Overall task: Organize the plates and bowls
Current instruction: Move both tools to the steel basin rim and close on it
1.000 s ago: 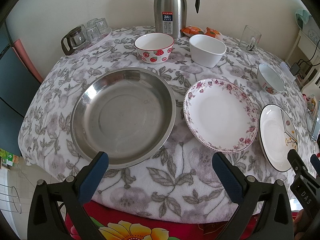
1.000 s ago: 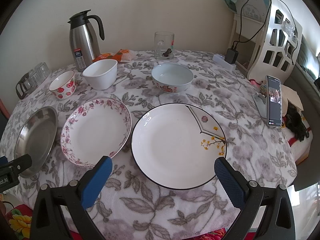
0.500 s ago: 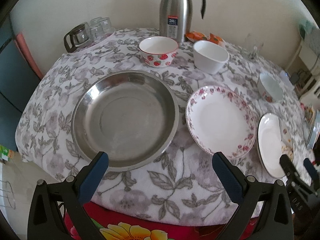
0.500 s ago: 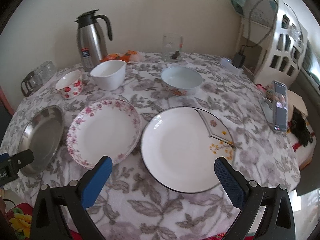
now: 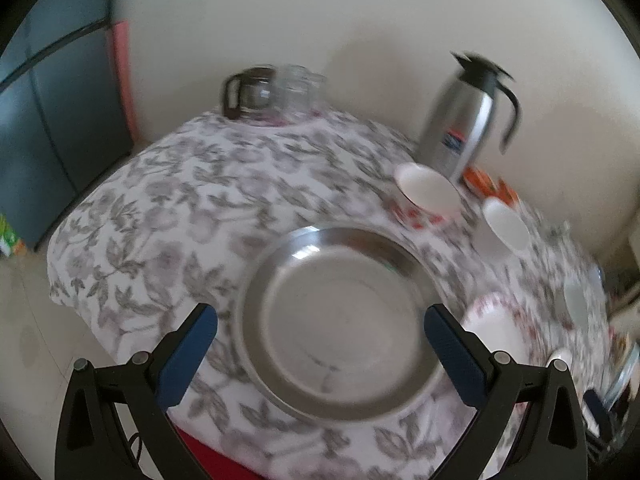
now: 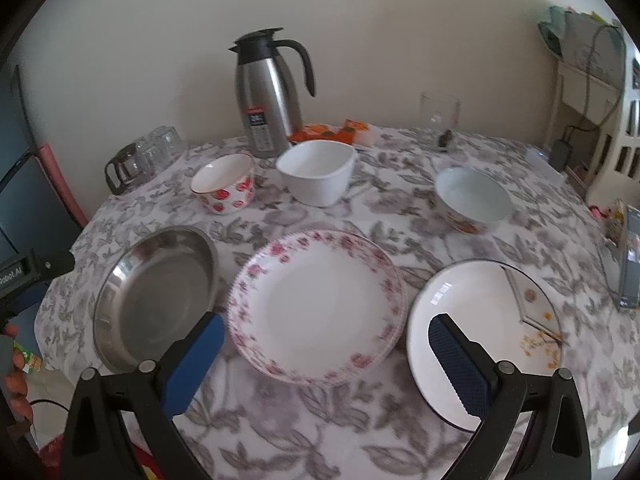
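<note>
Both grippers hang empty, jaws spread wide, over a floral tablecloth. The left gripper frames the steel plate at lower centre; the right gripper frames the pink-flowered plate, with three bowls in the upper half.

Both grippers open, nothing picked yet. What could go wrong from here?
1. The steel plate sits near the table's left edge, close to where the tablecloth drops off; a clumsy nudge from the left gripper might push it off.
2. The floral plate lies very close to the black-rimmed plate; the right gripper could knock one while grabbing the other.
</note>
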Motion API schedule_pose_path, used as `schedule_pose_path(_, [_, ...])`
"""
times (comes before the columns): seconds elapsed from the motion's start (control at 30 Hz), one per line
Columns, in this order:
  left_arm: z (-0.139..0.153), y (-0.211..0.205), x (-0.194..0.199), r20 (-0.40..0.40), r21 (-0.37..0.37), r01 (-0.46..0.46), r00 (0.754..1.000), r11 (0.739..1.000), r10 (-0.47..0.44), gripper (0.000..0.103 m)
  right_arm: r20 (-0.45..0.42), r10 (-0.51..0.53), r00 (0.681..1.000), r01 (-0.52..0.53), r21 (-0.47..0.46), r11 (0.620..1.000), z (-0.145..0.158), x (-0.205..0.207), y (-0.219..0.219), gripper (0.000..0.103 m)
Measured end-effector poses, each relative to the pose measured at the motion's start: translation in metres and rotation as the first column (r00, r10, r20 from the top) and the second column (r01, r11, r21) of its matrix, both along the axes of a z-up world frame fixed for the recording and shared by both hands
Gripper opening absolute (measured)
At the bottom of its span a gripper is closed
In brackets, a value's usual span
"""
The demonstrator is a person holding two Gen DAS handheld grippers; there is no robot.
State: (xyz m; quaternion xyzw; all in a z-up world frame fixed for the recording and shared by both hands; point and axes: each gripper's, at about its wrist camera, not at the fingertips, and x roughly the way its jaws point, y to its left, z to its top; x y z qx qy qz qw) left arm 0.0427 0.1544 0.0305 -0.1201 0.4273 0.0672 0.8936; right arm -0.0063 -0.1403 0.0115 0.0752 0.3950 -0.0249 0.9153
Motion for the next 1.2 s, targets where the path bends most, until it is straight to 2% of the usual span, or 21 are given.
schedule_pose_path(0.17, [-0.008, 0.045, 0.004, 0.055, -0.056, -0.069, 0.996, 0.996, 0.072, 0.103, 0.021, 0.069, 0.997, -0.069, 0.024, 0.997, 0.0, 0.019, 0.028, 0.103])
schedule_pose_path(0.27, [-0.016, 0.064, 0.007, 0.069, -0.095, -0.087, 0.993, 0.992, 0.094, 0.103, 0.002, 0.121, 0.993, -0.121, 0.048, 0.992, -0.007, 0.033, 0.048, 0.103])
schedule_pose_path(0.4, [-0.031, 0.078, 0.014, 0.055, -0.143, -0.079, 0.995, 0.986, 0.088, 0.103, -0.042, 0.167, 0.985, -0.163, 0.077, 0.984, -0.02, 0.049, 0.071, 0.103])
schedule_pose_path(0.5, [-0.043, 0.083, 0.023, 0.018, -0.169, -0.04, 0.999, 0.985, 0.044, 0.103, -0.066, 0.187, 0.98, -0.182, 0.079, 0.98, -0.028, 0.06, 0.083, 0.103])
schedule_pose_path(0.6, [-0.055, 0.089, 0.03, -0.023, -0.177, -0.043, 0.999, 0.983, 0.039, 0.103, -0.083, 0.203, 0.976, -0.195, 0.095, 0.976, -0.035, 0.068, 0.091, 0.102])
schedule_pose_path(0.73, [-0.069, 0.094, 0.037, -0.064, -0.185, -0.041, 0.998, 0.982, 0.03, 0.103, -0.118, 0.228, 0.966, -0.217, 0.099, 0.971, -0.049, 0.076, 0.101, 0.091])
schedule_pose_path(1.1, [-0.098, 0.095, 0.055, -0.11, -0.208, -0.001, 0.994, 0.978, -0.022, 0.103, -0.14, 0.294, 0.946, -0.276, 0.136, 0.952, -0.064, 0.089, 0.114, 0.075])
schedule_pose_path(1.2, [-0.104, 0.095, 0.059, -0.123, -0.224, 0.008, 0.992, 0.975, -0.036, 0.097, -0.147, 0.299, 0.943, -0.28, 0.136, 0.95, -0.067, 0.092, 0.115, 0.065])
